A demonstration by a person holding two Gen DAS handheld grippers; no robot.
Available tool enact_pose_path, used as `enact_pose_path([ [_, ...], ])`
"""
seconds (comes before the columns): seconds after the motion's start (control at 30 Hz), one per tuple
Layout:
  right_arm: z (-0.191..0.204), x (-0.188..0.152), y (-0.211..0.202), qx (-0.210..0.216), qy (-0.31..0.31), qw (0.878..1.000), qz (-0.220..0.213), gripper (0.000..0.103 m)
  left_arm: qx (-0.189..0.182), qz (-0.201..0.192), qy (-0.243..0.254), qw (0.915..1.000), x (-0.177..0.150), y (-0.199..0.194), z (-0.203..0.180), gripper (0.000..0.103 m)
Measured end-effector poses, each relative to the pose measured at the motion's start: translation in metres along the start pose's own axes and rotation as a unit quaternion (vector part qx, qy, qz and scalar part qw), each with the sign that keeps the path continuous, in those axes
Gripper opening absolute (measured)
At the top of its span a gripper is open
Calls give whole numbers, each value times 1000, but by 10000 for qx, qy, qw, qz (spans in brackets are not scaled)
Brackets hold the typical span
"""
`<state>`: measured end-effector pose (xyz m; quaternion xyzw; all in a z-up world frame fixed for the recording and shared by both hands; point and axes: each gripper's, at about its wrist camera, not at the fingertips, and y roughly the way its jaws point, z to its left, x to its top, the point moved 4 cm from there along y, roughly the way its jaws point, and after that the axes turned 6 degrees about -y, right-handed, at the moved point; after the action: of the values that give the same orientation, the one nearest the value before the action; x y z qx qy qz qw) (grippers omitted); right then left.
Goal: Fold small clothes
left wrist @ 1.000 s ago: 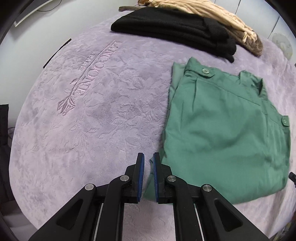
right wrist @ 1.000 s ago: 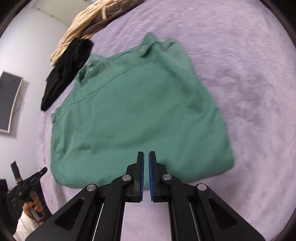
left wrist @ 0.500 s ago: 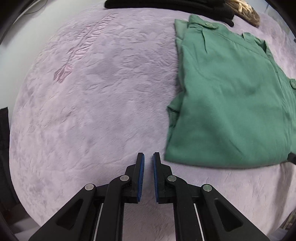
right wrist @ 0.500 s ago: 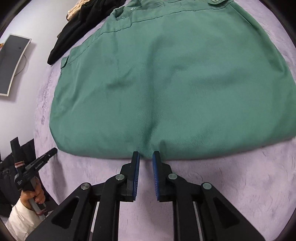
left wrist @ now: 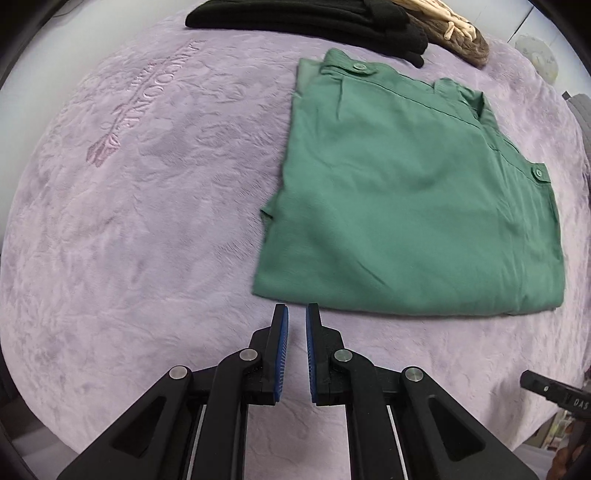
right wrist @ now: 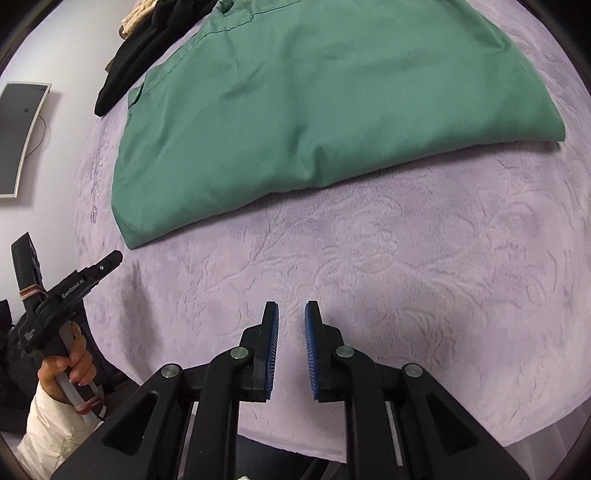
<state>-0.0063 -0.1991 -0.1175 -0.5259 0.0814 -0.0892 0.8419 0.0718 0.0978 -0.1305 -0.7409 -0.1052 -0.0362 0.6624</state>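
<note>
A wide embossed lilac plush blanket (left wrist: 147, 206) carries the folded green button-tabbed garment (left wrist: 413, 206), lying flat. Beyond it lies a black folded garment (left wrist: 303, 18). The left gripper (left wrist: 296, 308) sits just short of the green hem, slightly parted, empty; the right gripper (right wrist: 291, 306) likewise, farther back.

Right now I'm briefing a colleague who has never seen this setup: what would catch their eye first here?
The folded green garment lying flat on the lilac blanket, taking up the right half of the left wrist view. Behind it, at the blanket's far edge, lie black clothes. Both grippers, left and right, hang empty and slightly open just short of the garment's near edge.
</note>
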Motion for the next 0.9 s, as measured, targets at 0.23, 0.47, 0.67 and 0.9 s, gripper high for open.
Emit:
enact_pose_path([
  [0.23, 9, -10, -3, -115, 25, 9999, -18, 53, 12, 250, 77, 9997, -30, -3, -6, 11],
  [0.47, 22, -17, 0, -178, -86, 9998, 34, 64, 25, 338, -26, 9994, -48, -4, -3, 11],
  [0.67, 23, -22, 2, -199, -12, 9998, 43, 75, 351, 131, 145, 9992, -47, -13, 0, 102],
  [0.9, 29, -18, -6, -260, -123, 9992, -266, 87, 461, 94, -50, 9989, -37, -18, 7, 102],
])
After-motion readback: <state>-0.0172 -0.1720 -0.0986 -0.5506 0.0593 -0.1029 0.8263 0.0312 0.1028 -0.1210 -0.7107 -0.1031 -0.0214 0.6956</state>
